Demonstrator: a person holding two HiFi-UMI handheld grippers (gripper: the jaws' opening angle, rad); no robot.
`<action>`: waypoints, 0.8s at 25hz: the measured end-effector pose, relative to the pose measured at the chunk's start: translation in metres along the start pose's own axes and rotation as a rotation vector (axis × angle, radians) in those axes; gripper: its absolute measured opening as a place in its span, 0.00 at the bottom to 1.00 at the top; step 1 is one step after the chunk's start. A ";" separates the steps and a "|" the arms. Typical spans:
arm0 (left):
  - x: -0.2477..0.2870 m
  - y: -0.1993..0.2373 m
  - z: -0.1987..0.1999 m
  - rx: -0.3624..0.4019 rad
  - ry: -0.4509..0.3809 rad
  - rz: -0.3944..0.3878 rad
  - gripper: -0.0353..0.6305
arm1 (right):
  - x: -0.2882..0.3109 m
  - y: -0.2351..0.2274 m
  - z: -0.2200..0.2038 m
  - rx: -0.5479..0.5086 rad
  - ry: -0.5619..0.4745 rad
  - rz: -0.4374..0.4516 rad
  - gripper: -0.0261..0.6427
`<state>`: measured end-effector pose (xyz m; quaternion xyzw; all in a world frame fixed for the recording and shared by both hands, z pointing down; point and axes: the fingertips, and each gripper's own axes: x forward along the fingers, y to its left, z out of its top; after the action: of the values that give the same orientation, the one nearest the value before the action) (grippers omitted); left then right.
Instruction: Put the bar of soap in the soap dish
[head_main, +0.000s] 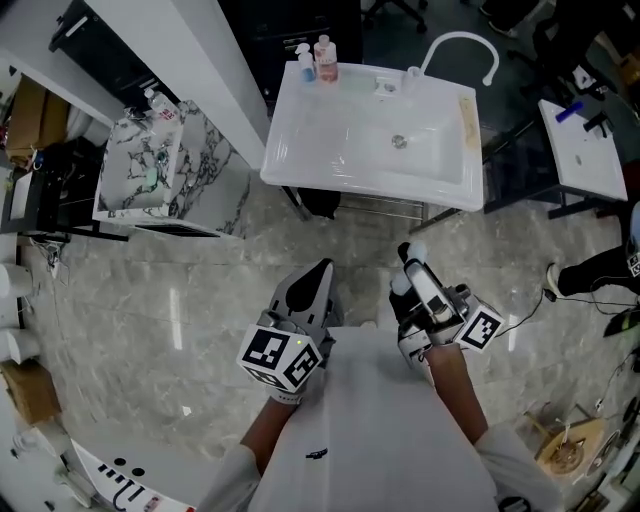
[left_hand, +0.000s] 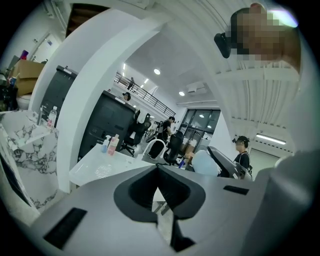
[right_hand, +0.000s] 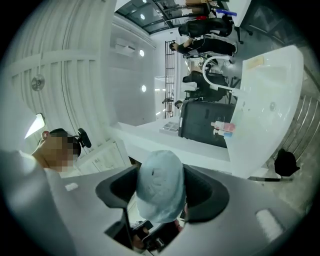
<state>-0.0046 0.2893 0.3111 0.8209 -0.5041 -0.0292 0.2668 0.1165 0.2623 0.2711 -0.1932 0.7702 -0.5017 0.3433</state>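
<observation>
Bar of soap (right_hand: 160, 186): pale blue, rounded, clamped between the two jaws of the right gripper (head_main: 411, 264), with a jaw pressed against each side; its upper end projects beyond the jaw tips. In the head view this gripper is held in the air in front of the sink (head_main: 300, 160), on the person's side of its near rim and clear of it, with the soap not over the basin. Left gripper (head_main: 320, 272): jaws brought together with nothing between them, held beside the right gripper at about the same stand-off from the sink's near rim, the two grippers apart from each other. Both grippers point toward the sink. Sink: white, rectangular, basin bare around the drain (head_main: 399, 142). A white curved faucet (head_main: 460, 42) rises at the sink's far edge. On the far ledge, near the faucet base, sits a small pale item (head_main: 387, 86); it is too small to tell whether it is the soap dish. At the sink's far left corner stand a blue bottle (head_main: 304, 64) and a pink bottle (head_main: 325, 58), just beside each other. To the left of the sink, past a white partition, is a marble-patterned counter (head_main: 140, 170) bearing small articles. The floor (head_main: 150, 300) in front of the sink is pale and veined.
</observation>
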 end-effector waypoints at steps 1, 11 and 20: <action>0.001 0.009 0.006 -0.004 -0.005 -0.003 0.06 | 0.011 -0.002 -0.001 0.000 -0.001 0.004 0.48; 0.016 0.088 0.063 -0.007 -0.064 -0.049 0.06 | 0.101 -0.025 -0.004 -0.030 -0.039 0.026 0.48; 0.025 0.130 0.084 -0.065 -0.069 -0.091 0.06 | 0.141 -0.026 -0.004 -0.091 -0.054 -0.021 0.48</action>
<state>-0.1249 0.1881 0.3057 0.8322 -0.4740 -0.0862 0.2743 0.0153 0.1628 0.2485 -0.2301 0.7805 -0.4642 0.3499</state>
